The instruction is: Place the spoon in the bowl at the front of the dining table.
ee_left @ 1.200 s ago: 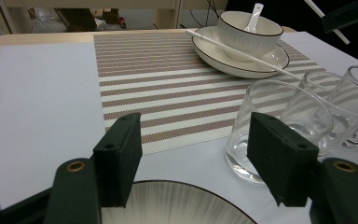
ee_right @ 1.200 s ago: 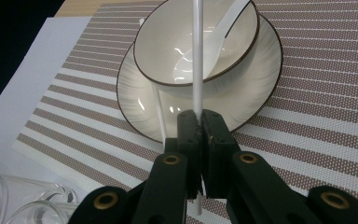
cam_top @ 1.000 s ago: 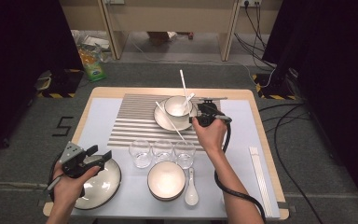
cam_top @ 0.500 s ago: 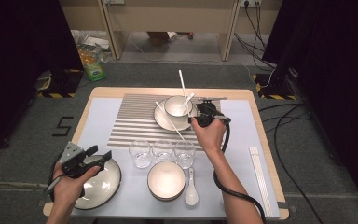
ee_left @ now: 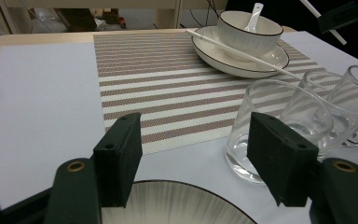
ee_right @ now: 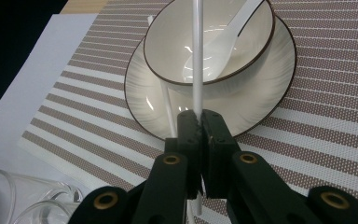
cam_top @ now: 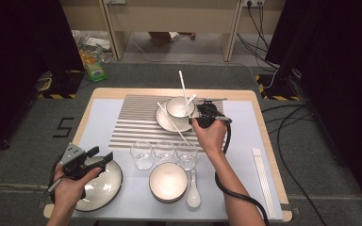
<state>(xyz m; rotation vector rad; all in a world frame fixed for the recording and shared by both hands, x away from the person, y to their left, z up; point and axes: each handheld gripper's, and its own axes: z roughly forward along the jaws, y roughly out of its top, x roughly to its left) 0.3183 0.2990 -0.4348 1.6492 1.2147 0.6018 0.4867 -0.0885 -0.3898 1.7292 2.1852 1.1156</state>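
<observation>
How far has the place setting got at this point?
Done: bowl with spoon sits on its plate on the striped mat, one chopstick laid across the plate. In hand: right gripper clamps the second chopstick above the bowl. Left: placing it; left gripper waits open over the near plate.

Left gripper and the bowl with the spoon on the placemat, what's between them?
In the left gripper view, striped placemat and a chopstick resting across the plate.
</observation>
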